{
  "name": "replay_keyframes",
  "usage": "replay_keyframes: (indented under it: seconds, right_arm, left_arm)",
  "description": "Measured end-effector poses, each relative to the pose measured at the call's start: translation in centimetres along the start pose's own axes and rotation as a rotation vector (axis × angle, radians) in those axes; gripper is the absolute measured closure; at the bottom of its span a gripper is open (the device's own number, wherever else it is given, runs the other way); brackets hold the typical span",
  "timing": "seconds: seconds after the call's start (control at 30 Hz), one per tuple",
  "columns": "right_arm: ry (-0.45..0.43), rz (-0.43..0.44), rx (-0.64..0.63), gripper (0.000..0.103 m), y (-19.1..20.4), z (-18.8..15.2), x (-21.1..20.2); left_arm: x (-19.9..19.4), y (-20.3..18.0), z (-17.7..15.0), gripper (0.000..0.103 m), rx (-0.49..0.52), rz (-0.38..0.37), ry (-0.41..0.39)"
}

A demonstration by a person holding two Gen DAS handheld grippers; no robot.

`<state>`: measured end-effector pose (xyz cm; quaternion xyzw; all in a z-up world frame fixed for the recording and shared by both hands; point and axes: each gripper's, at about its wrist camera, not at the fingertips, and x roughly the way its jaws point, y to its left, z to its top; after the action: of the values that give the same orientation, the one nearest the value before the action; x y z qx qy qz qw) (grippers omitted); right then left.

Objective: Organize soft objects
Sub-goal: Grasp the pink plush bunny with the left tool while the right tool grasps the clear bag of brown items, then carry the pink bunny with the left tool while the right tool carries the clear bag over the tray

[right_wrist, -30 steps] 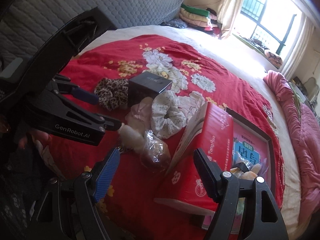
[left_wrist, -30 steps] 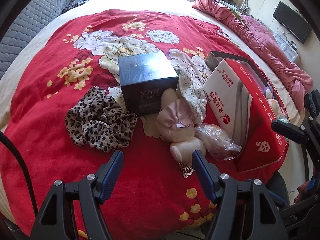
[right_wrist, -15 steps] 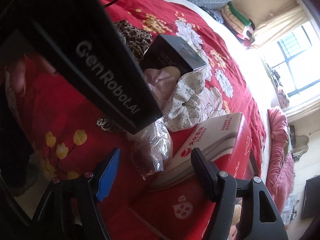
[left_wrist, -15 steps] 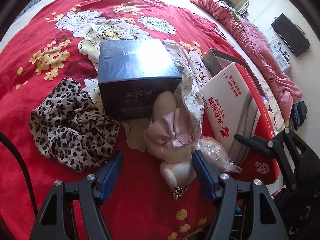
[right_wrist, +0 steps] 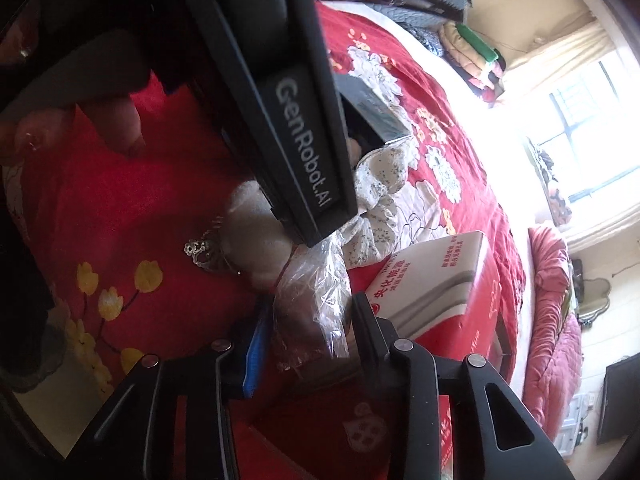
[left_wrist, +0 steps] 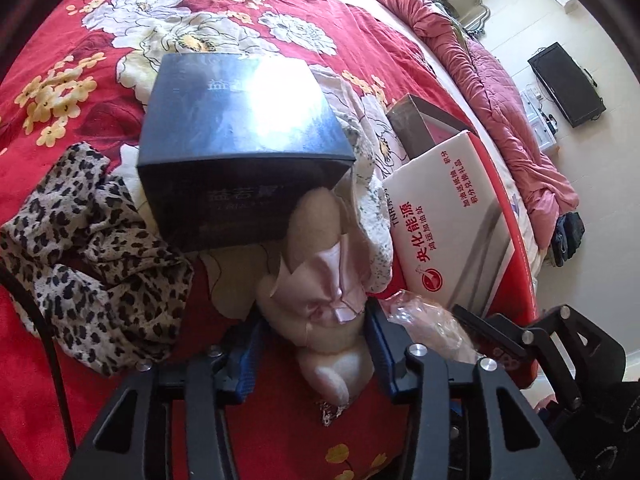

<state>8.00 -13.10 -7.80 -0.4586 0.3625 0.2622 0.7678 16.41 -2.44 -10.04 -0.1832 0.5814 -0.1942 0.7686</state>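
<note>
Two sets of fingers are at work on the bed. My left gripper (left_wrist: 314,350) has narrowed around the plush toy (left_wrist: 320,300), a cream, fuzzy thing with a satin-pink bow; the blue pads sit against its sides. My right gripper (right_wrist: 306,340) has closed in on the plastic bag (right_wrist: 316,304), crinkly and clear with something brown inside, and the pads press its sides.

The red bedspread (left_wrist: 100,20) is smooth cloth printed with white and yellow flowers. A leopard-print scrunchie (left_wrist: 88,256), soft and ruffled, lies left of the toy. A dark, glossy, square box (left_wrist: 240,136) stands just behind the toy, touching its head. A pale floral scrunchie (left_wrist: 374,208) bunches between the box and a stiff red-and-white carton (left_wrist: 448,224). The left tool's black body (right_wrist: 296,128) crosses the right view and hides much of the toy.
</note>
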Motion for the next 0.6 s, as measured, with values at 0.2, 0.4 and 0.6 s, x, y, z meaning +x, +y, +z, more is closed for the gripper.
replay_keyframes:
  seconds: [0.2, 0.4, 0.6]
  right_arm:
    - [-0.073, -0.011, 0.098, 0.063, -2.0, -0.6, -3.0]
    - [-0.17, 0.029, 0.28, 0.063, -5.8, -1.7, -5.3]
    - [-0.276, 0.075, 0.49, 0.063, -9.4, -3.0, -7.7]
  left_arm:
    - [0.2, -0.9, -0.2, 0.075, 0.004, -0.043, -0.029]
    - [-4.1, -2.4, -1.9, 0.075, 0.052, 0.036, -0.115]
    - [-8.0, -3.8, -3.1, 0.075, 0.065, 0.077, -0.17]
